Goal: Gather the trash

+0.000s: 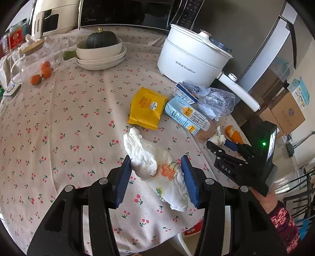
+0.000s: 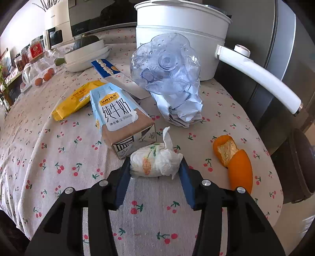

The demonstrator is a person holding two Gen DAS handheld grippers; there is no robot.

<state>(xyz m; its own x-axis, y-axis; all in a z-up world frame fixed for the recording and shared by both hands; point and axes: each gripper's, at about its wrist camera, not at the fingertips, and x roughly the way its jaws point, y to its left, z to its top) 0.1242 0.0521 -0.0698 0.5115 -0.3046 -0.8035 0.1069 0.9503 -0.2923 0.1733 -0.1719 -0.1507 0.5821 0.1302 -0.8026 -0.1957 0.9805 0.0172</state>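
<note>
My left gripper (image 1: 156, 167) is open, its blue pads on either side of a crumpled white napkin with an orange print (image 1: 155, 167) lying on the cherry-print tablecloth. My right gripper (image 2: 155, 167) stands with its pads against both ends of a balled-up tissue (image 2: 155, 162) on the table; it also shows in the left wrist view (image 1: 218, 146). Other trash lies near: a blue milk carton (image 2: 118, 118), a yellow snack packet (image 1: 146, 108), a crushed plastic bottle (image 2: 167, 65) over crumpled paper (image 2: 183, 110), and orange peel (image 2: 234, 161).
A white electric pot (image 1: 195, 57) with a long handle (image 2: 259, 78) stands at the back right. Stacked bowls holding a dark squash (image 1: 101, 40), a glass jar (image 1: 29, 59) with oranges, and a microwave (image 1: 126, 13) are at the back. The table edge (image 2: 275, 177) runs close on the right.
</note>
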